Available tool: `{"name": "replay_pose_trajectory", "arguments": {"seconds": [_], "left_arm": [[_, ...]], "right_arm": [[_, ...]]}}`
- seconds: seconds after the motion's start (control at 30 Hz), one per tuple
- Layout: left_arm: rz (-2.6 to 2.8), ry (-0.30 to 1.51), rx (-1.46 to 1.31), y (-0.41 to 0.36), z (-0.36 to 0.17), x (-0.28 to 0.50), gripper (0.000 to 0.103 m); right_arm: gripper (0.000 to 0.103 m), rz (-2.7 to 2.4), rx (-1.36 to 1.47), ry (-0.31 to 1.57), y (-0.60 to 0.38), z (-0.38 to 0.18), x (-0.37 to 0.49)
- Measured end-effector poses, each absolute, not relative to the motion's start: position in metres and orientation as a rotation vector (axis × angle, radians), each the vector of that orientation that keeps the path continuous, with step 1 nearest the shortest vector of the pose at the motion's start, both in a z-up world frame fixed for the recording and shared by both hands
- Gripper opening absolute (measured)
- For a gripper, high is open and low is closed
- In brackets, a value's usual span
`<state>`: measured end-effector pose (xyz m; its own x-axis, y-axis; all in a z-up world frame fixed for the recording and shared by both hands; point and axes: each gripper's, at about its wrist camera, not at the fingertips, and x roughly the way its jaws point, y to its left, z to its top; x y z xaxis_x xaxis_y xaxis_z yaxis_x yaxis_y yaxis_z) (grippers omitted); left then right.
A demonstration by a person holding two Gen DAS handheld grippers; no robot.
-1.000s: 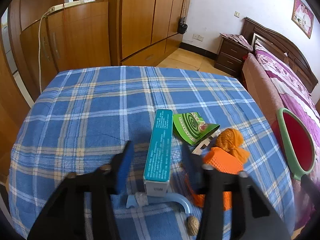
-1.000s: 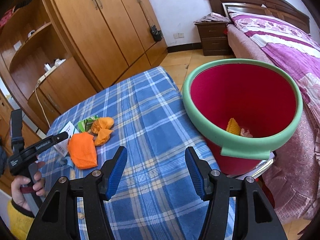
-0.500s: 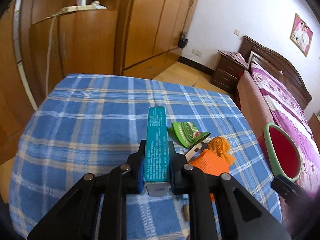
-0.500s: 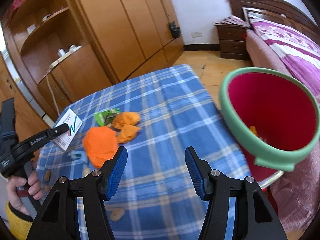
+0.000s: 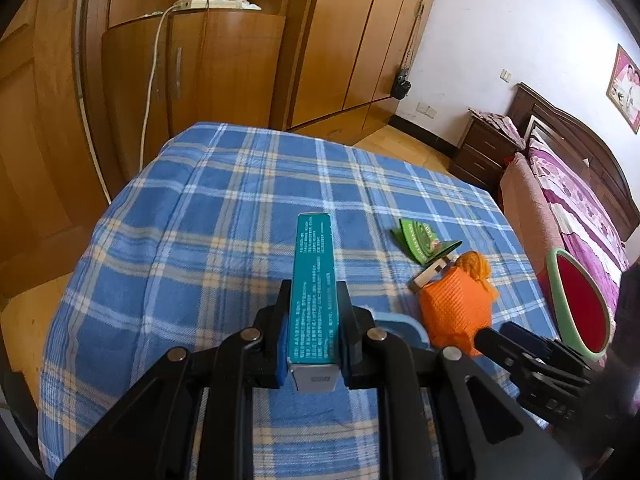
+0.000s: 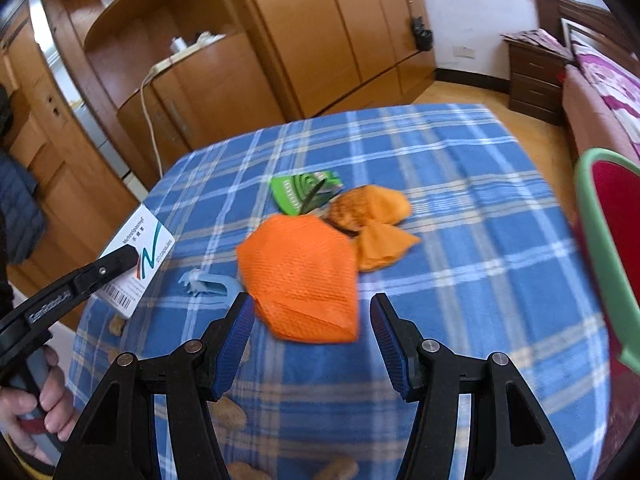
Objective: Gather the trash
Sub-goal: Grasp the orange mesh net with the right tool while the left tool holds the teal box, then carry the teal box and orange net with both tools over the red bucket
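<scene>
The left gripper [image 5: 313, 332] has its jaws pressed tight on both long sides of a teal box [image 5: 314, 292], near the box's lower end. The box points forward and away from the camera, above the blue checked tablecloth [image 5: 224, 216]. In the right wrist view a bare hand [image 6: 38, 404] grips the handle of this tool at the lower left, and the white face of the box shows a barcode.

The right gripper [image 6: 312, 338] has its jaws wide apart and holds nothing. It hovers low over the cloth, with the near edge of a flat orange net bag [image 6: 300, 276] lying between its blue pads [image 6: 234, 344].

Just behind the net bag lie crumpled orange peel pieces [image 6: 378, 220] and a green packet [image 6: 304, 192]. A small light-blue plastic piece [image 6: 208, 284] lies to the left of the bag. Several peanut shells [image 6: 230, 416] lie on the cloth near the front edge. At the right stands a red bucket [image 6: 592, 240] with a green rim, beside the table.
</scene>
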<state>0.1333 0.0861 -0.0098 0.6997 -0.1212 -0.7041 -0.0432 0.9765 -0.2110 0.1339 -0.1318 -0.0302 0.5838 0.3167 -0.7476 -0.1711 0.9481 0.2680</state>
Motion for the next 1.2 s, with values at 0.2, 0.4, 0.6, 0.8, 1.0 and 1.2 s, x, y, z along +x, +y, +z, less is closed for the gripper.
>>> {"name": "replay_pose_trajectory", "arguments": {"seconds": [0.2,0.4,0.6,0.8,1.0,1.2], "left_arm": [[-0.041,0.805,-0.228,0.09,-0.016,0.13,0.018],[-0.05,0.814,-0.232,0.087,-0.018,0.127,0.018],[-0.071,0.804,-0.221,0.078,-0.013,0.118,0.018],[-0.11,0.789,-0.208,0.063,-0.002,0.11,0.018],[-0.175,0.791,-0.205,0.044,0.006,0.105,0.018],[-0.246,0.804,-0.192,0.013,0.014,0.102,0.018]], "right_arm": [[0.061,0.278,0.12,0.943,-0.114,-0.047,0.147],[0.031,0.279,0.113,0.937,-0.114,-0.052,0.145],[0.009,0.29,0.147,0.913,-0.123,-0.046,0.135],[0.007,0.292,0.191,0.838,-0.14,-0.024,0.113],[0.007,0.259,0.234,0.757,-0.167,0.001,0.089],[0.007,0.191,0.262,0.685,-0.201,0.021,0.063]]}}
